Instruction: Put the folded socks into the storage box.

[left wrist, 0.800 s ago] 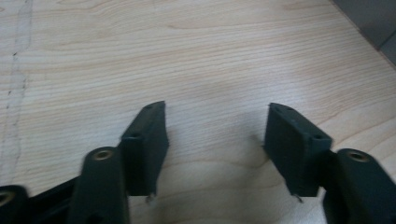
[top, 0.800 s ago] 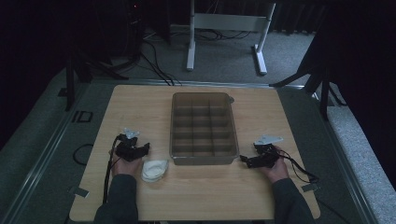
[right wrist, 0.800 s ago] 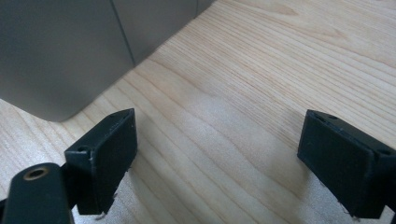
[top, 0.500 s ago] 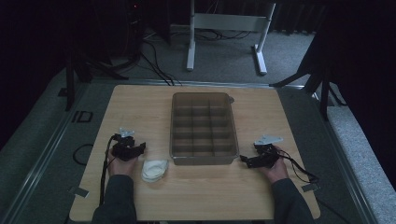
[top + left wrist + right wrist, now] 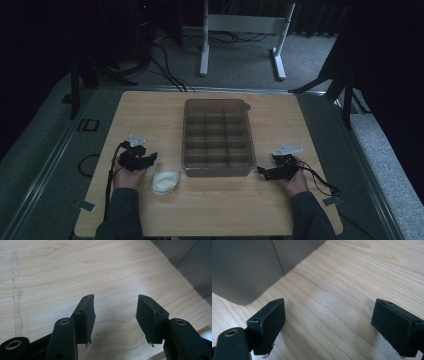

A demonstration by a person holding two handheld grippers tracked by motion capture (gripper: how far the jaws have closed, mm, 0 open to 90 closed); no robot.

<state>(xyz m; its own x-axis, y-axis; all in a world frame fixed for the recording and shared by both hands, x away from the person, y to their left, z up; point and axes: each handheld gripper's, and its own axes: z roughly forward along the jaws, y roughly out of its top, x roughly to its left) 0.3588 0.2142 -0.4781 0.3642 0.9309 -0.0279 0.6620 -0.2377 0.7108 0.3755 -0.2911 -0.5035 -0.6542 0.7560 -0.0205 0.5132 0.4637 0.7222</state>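
**Both tools parked empty, white wad waiting by the tray**

High view first: the left tool (image 5: 141,161) sits low on the surface (image 5: 150,112), just left of a small white wad (image 5: 165,182) that lies at the near-left corner of the divided tray (image 5: 218,136). Wad and tool are close but apart. The right tool (image 5: 272,171) rests off the tray's near-right corner, tips aimed at it. My guess is the wad goes in one of the compartments, which would explain why it's staged right by the tray. They all look empty from here, though it's dim.

Left gripper view: jaws spread partway, nothing between them, just bare wood grain. A pale bit at the bottom-right edge (image 5: 207,333) is probably the wad, so this tool isn't lined up on it yet. The overhead can't show you that gap.

Right gripper view: jaws wide apart, nothing gripped, and the tray's grey rounded corner (image 5: 244,272) is right up close, clear of the tips. The overhead makes it look farther off.
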